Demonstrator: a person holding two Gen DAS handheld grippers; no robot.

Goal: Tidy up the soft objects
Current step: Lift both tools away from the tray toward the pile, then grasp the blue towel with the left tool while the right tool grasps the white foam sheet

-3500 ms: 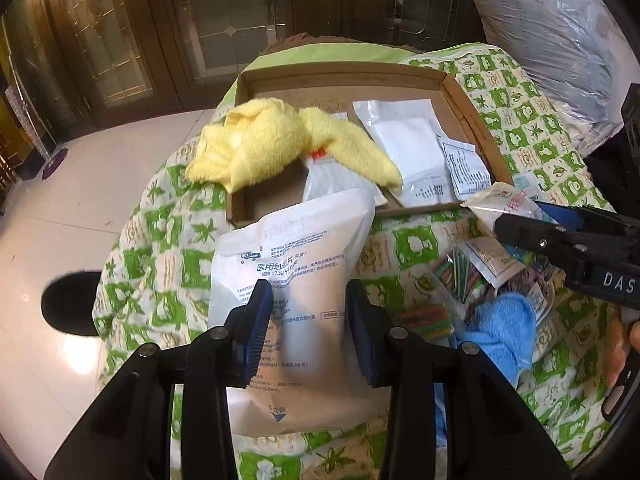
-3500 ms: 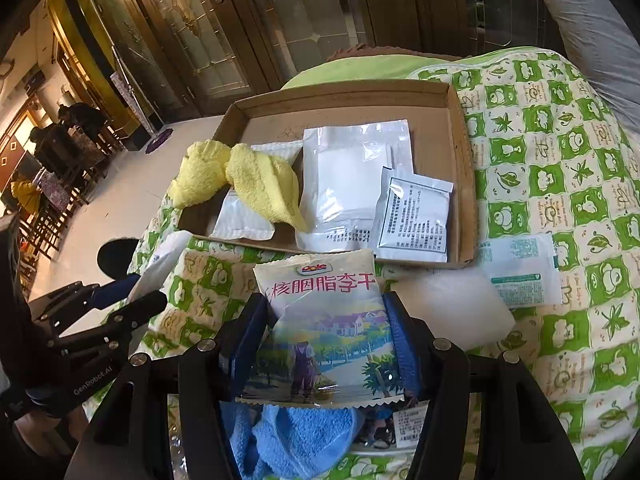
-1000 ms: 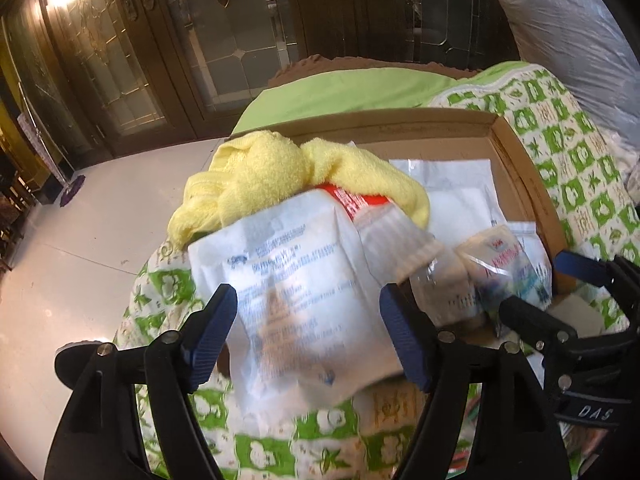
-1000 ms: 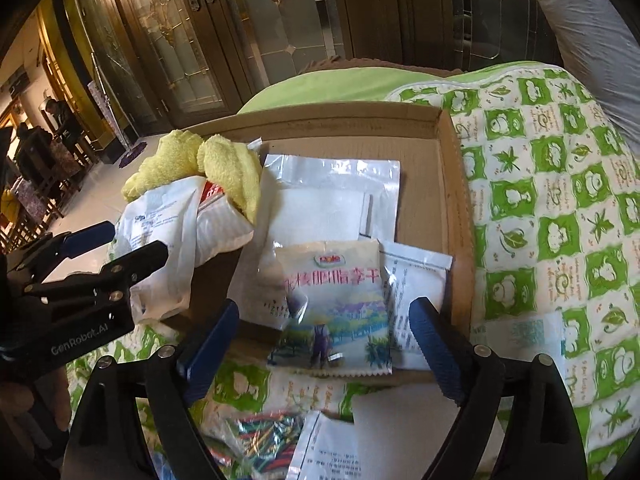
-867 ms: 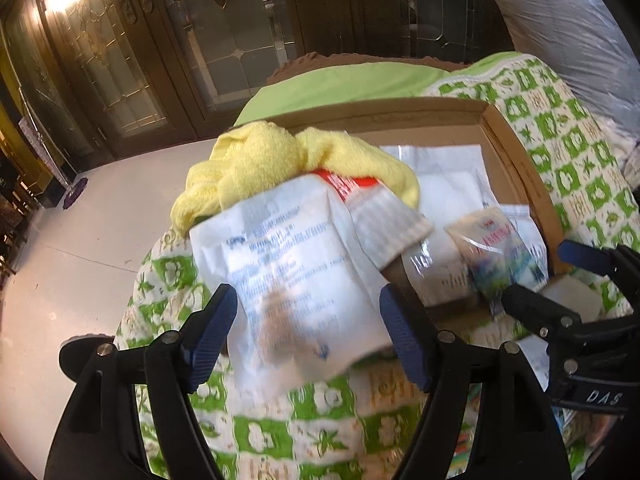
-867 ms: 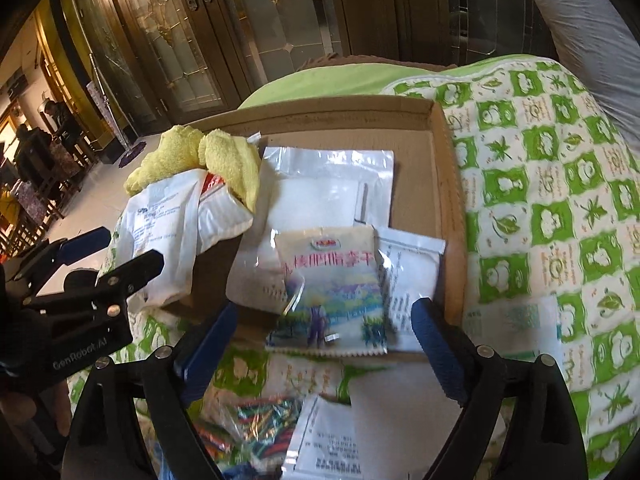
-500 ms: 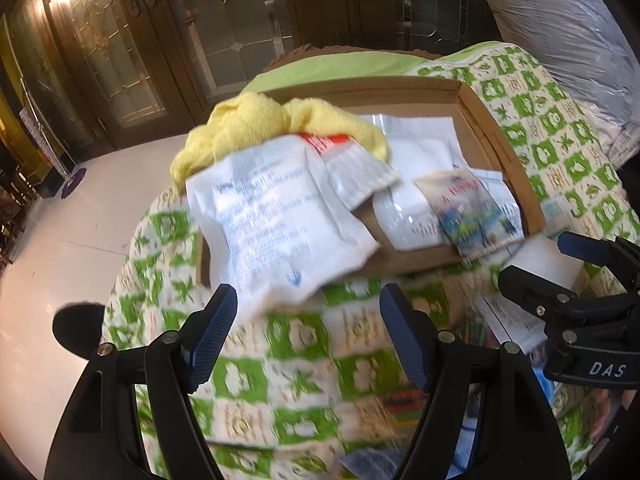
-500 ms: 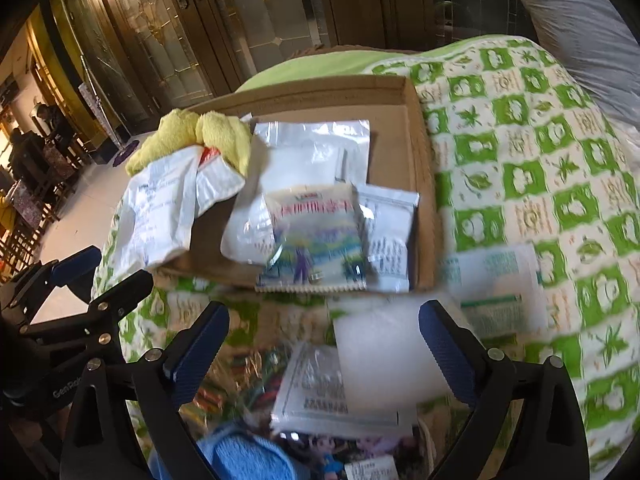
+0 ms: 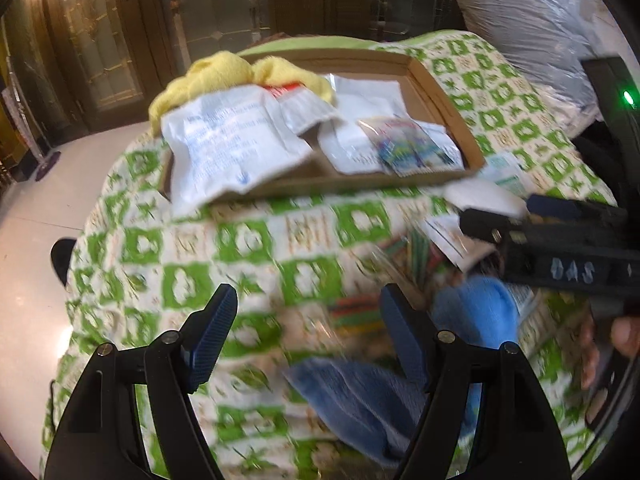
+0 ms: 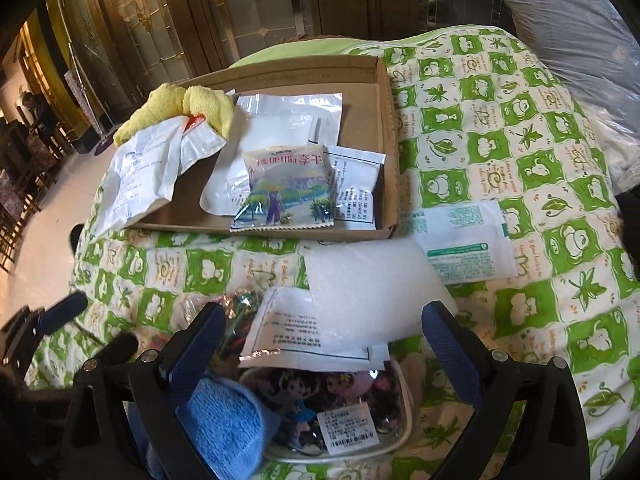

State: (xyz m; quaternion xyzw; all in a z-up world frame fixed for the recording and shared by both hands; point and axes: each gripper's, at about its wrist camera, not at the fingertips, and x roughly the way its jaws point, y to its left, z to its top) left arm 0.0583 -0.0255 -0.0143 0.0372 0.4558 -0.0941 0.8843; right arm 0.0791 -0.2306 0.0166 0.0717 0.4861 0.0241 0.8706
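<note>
- Both grippers are empty with fingers spread wide: left gripper [image 9: 308, 320], right gripper [image 10: 320, 336].
- Biggest risk imo: the white pouch [image 9: 224, 148] is only half in the box [image 9: 440, 92]. It droops over the near-left rim, well ahead of the left fingers, so any bump could slide it onto the quilt [image 9: 248, 240].
- The snack bag [image 10: 286, 188] also pokes over the box's front edge, far ahead of the right fingers. Same issue.
- The pile right between the right fingers is layered: a white packet [image 10: 304, 328] on a clear pouch [image 10: 340, 412], with a foam pad [image 10: 368, 276] just beyond. Pinching there could grab two things, or the slick plastic could slip out.
- The blue cloth [image 10: 224, 420] touches the right gripper's left finger and looks fluffy and bunched. In the left view it's beside the right finger, blurry.
- The yellow towel [image 10: 180, 108] is crumpled in the box's far-left corner.
</note>
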